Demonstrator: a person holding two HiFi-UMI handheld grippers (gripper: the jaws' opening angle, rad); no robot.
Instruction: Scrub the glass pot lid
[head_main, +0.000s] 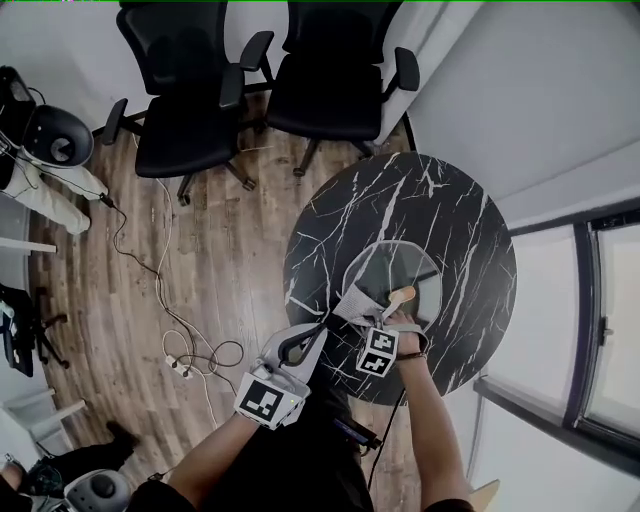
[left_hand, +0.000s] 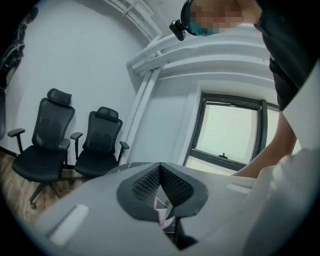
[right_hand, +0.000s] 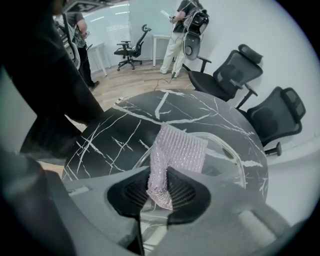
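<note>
The glass pot lid (head_main: 385, 272) is laid on the near side of the black table (head_main: 450, 205). A shiny scrub cloth (right_hand: 177, 150) is pinched in the right claw (right_hand: 160, 189) above it, for rubbing. The left claw (left_hand: 161, 201) is squeezed shut beside it.

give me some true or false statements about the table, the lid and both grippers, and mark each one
1. The right gripper is clamped on a mesh scrubbing cloth. True.
2. The glass pot lid lies on a square white table. False: it lies on a round black marble-patterned table.
3. Two black office chairs stand beyond the table. True.
4. The left gripper has its jaws wide open. False: its jaws are closed together.
5. The scrubbing cloth lies flat on the floor. False: it hangs from the right gripper's jaws over the lid.
</note>
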